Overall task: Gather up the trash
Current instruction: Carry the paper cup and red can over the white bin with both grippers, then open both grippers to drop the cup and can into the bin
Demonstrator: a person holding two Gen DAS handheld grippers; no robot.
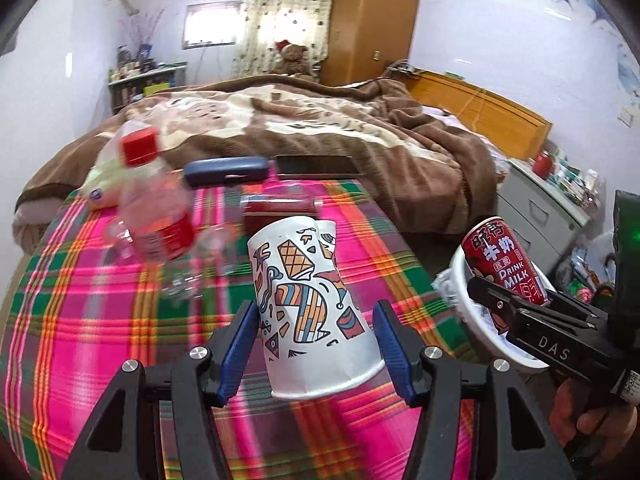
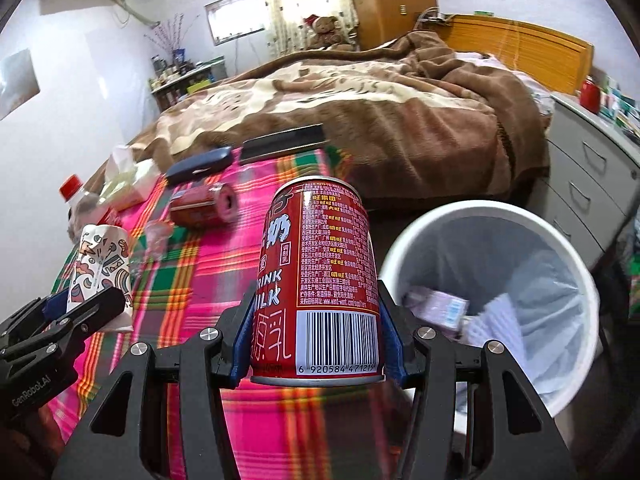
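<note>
Here, one paper cup (image 1: pixel 310 304) is gripped by the left claw (image 1: pixel 316 344), one milk can (image 2: pixel 320 280) by the right claw (image 2: pixel 316 336). A second can (image 2: pixel 204 204), one bottle (image 1: pixel 156 208) lie at 11 o'clock on the desk (image 2: pixel 192 280); one bin (image 2: pixel 496 300) stands at 3 o'clock.

Wrist fisheyes, close over plaid cloth (image 1: pixel 100 320), facing bed (image 1: pixel 320 120) at twelve o'clock; shared: cloth, bed, wardrobe (image 2: pixel 392 0).

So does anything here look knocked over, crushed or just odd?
Yes. The paper cup in the left gripper has a dented, creased rim. A red can lies on its side on the plaid cloth. The milk can in the right gripper looks intact beside the white bin.
</note>
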